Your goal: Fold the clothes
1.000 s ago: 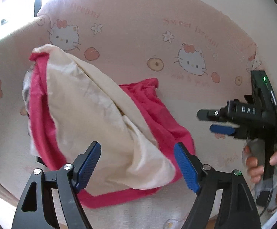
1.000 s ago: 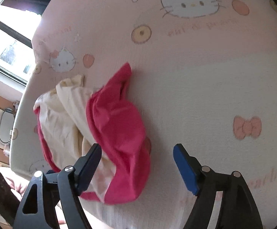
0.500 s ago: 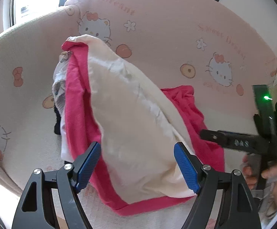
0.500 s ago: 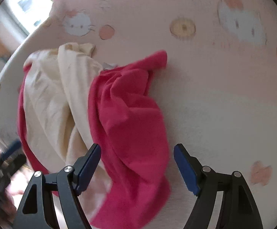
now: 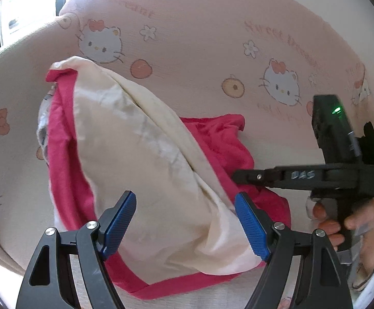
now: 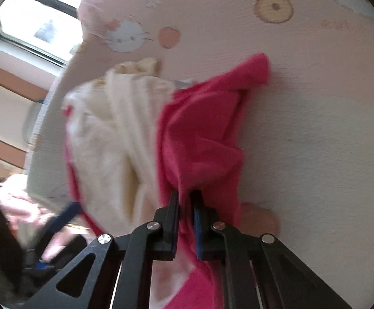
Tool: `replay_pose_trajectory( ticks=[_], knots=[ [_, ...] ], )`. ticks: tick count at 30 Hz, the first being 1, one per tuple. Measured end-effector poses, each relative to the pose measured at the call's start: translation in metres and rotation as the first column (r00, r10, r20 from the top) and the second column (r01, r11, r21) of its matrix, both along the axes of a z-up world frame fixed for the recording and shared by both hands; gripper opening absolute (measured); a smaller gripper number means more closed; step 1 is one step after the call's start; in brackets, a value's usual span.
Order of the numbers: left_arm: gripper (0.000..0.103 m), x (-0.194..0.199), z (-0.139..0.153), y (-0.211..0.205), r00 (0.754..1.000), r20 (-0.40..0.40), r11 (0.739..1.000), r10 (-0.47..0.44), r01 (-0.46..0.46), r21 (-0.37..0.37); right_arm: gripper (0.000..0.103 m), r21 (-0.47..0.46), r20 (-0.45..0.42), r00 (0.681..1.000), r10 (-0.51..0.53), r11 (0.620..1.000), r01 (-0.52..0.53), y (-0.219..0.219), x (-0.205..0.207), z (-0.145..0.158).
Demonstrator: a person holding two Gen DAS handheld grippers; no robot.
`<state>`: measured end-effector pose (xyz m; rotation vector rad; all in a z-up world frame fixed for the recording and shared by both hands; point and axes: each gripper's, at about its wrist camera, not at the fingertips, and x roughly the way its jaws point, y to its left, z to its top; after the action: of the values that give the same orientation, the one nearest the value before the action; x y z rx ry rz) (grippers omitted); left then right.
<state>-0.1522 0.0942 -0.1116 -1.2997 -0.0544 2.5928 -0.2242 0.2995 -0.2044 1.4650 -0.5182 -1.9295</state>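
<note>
A crumpled pile of clothes lies on the pink cartoon-cat sheet (image 5: pixel 212 25): a cream garment (image 5: pixel 140 159) draped over a red garment (image 5: pixel 220 144). My left gripper (image 5: pixel 185 221) hangs open just above the cream cloth, with nothing between its blue pads. In the left wrist view the right gripper (image 5: pixel 234 174) reaches in from the right, its tips pressed into the red cloth. The right wrist view shows my right gripper (image 6: pixel 185 200) shut on a fold of the red garment (image 6: pixel 202 134), with the cream garment (image 6: pixel 115 134) to its left.
The bed's sheet (image 6: pixel 315 128) spreads bare to the right of the pile. A window (image 6: pixel 32 23) and a wall lie beyond the bed's far-left edge. A hand (image 5: pixel 341 226) holds the right gripper's handle. Blurred pink fabric (image 6: pixel 19 206) sits at the lower left.
My right gripper moved in toward the pile and closed on a fold of the red garment. The left gripper stayed open above the cream cloth, shifting slightly.
</note>
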Motion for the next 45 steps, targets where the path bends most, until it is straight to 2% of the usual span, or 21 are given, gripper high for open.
replay_pose_trajectory(
  ticks=[2, 5, 8, 11, 14, 17, 19, 20, 21, 23, 25, 26, 27, 28, 29, 30, 32, 34, 40, 44, 45],
  knots=[
    [0.078, 0.002, -0.002, 0.005, 1.000, 0.017, 1.000, -0.010, 0.009, 0.020, 0.009, -0.076, 0.001, 1.000, 0.009, 0.997, -0.009, 0.002, 0.005, 0.005],
    [0.078, 0.008, -0.005, 0.013, 0.998, 0.027, 0.994, -0.057, 0.055, 0.093, 0.009, -0.136, -0.022, 0.999, 0.046, 0.990, -0.048, -0.003, 0.012, 0.015],
    [0.078, 0.012, -0.006, 0.021, 0.997, 0.018, 0.989, -0.080, 0.077, 0.126, 0.009, -0.171, -0.012, 0.997, 0.082, 0.982, -0.083, -0.010, 0.014, 0.020],
    [0.078, 0.009, -0.016, 0.034, 0.996, 0.027, 0.990, -0.084, 0.080, 0.118, 0.009, -0.150, -0.017, 0.995, 0.097, 0.984, -0.098, -0.013, 0.013, 0.020],
    [0.078, 0.000, -0.026, 0.042, 0.995, 0.064, 0.987, -0.081, 0.070, 0.148, 0.009, -0.168, -0.002, 0.996, 0.091, 0.982, -0.090, -0.008, 0.014, 0.020],
    [0.078, -0.005, -0.032, 0.053, 0.993, 0.063, 0.981, -0.098, 0.086, 0.171, 0.009, -0.165, -0.003, 0.998, 0.068, 0.984, -0.067, 0.001, 0.018, 0.021],
    [0.069, -0.005, -0.036, 0.061, 0.993, 0.042, 0.980, -0.113, 0.104, 0.168, 0.009, -0.161, 0.006, 0.999, 0.048, 0.986, -0.047, 0.007, 0.017, 0.020],
    [0.050, -0.005, -0.039, 0.066, 0.993, 0.016, 0.982, -0.121, 0.117, 0.152, 0.009, -0.159, 0.010, 0.999, 0.038, 0.987, -0.036, 0.010, 0.016, 0.019],
    [0.036, -0.005, -0.043, 0.071, 0.993, 0.004, 0.986, -0.121, 0.120, 0.117, 0.009, -0.157, 0.015, 0.999, 0.028, 0.987, -0.026, 0.013, 0.015, 0.018],
    [0.028, -0.012, -0.055, 0.076, 0.994, 0.040, 0.993, -0.106, 0.104, 0.056, 0.009, -0.153, 0.024, 1.000, 0.009, 0.988, -0.005, 0.018, 0.014, 0.017],
    [0.024, -0.015, -0.062, 0.072, 0.994, 0.065, 0.994, -0.086, 0.082, 0.075, 0.009, -0.149, 0.032, 0.999, -0.011, 0.989, 0.016, 0.024, 0.013, 0.015],
    [0.024, -0.014, -0.063, 0.067, 0.995, 0.070, 0.992, -0.075, 0.067, 0.104, 0.014, -0.147, 0.037, 0.999, -0.021, 0.989, 0.026, 0.027, 0.012, 0.015],
    [0.024, -0.013, -0.063, 0.063, 0.995, 0.075, 0.990, -0.062, 0.052, 0.129, 0.030, -0.145, 0.041, 0.999, -0.031, 0.989, 0.036, 0.030, 0.012, 0.014],
    [0.024, -0.010, -0.063, 0.059, 0.996, 0.076, 0.989, -0.050, 0.039, 0.140, 0.039, -0.149, 0.072, 0.996, -0.045, 0.987, 0.055, 0.031, 0.010, 0.009],
    [0.024, -0.009, -0.063, 0.058, 0.996, 0.074, 0.991, -0.047, 0.037, 0.128, 0.055, -0.165, 0.110, 0.993, -0.045, 0.984, 0.063, 0.031, 0.008, 0.003],
    [0.024, -0.007, -0.063, 0.057, 0.996, 0.071, 0.993, -0.044, 0.036, 0.116, 0.062, -0.180, 0.139, 0.989, -0.047, 0.981, 0.073, 0.031, 0.007, -0.001],
    [0.024, -0.004, -0.063, 0.054, 0.997, 0.066, 0.995, -0.038, 0.031, 0.094, 0.062, -0.238, 0.201, 0.978, -0.057, 0.966, 0.105, 0.030, 0.004, -0.011],
    [0.024, -0.004, -0.065, 0.049, 0.997, 0.067, 0.996, -0.027, 0.022, 0.083, 0.062, -0.245, 0.225, 0.972, -0.069, 0.961, 0.125, 0.025, -0.001, -0.017],
    [0.024, -0.003, -0.070, 0.033, 0.997, 0.078, 0.997, 0.000, -0.006, 0.076, 0.062, -0.173, 0.203, 0.976, -0.081, 0.978, 0.117, -0.006, -0.013, -0.026],
    [0.024, -0.001, -0.072, 0.026, 0.997, 0.072, 0.998, -0.007, 0.002, 0.065, 0.062, -0.192, 0.198, 0.977, -0.083, 0.974, 0.121, -0.023, -0.016, -0.034],
    [0.024, -0.001, -0.072, 0.025, 0.998, 0.068, 0.998, -0.006, 0.001, 0.065, 0.057, -0.192, 0.192, 0.978, -0.086, 0.974, 0.123, -0.027, -0.017, -0.035]
  ],
)
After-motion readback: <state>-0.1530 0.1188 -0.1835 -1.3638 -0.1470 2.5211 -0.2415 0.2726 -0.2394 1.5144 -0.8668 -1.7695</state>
